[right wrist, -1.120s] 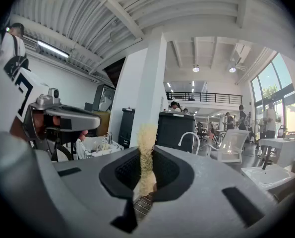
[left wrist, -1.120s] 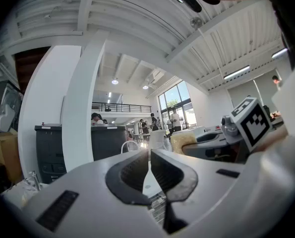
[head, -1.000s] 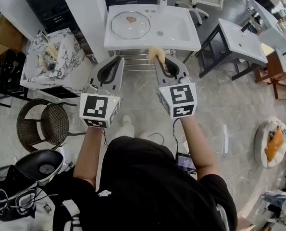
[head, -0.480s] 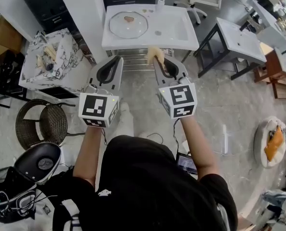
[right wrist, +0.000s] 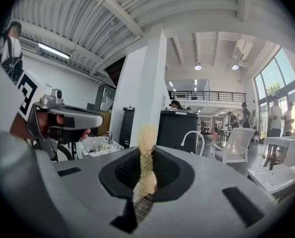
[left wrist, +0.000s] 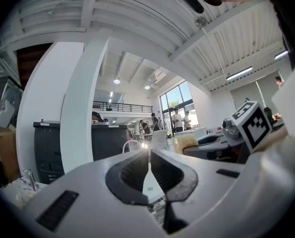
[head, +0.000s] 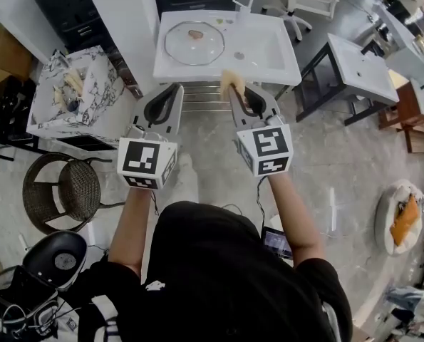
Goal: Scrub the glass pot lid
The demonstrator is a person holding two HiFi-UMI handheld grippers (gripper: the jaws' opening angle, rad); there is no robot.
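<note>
You have come slightly nearer to the washbasin, where the glass pot lid lies far left, untouched, with your left gripper closed empty and your right gripper clamped on the yellow scrubber.

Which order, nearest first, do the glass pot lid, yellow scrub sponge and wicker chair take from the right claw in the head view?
From the right claw:
1. Yellow scrub sponge, clamped in the claw itself.
2. Glass pot lid, ahead and left, on the white washbasin.
3. Wicker chair, far off to the left.
</note>
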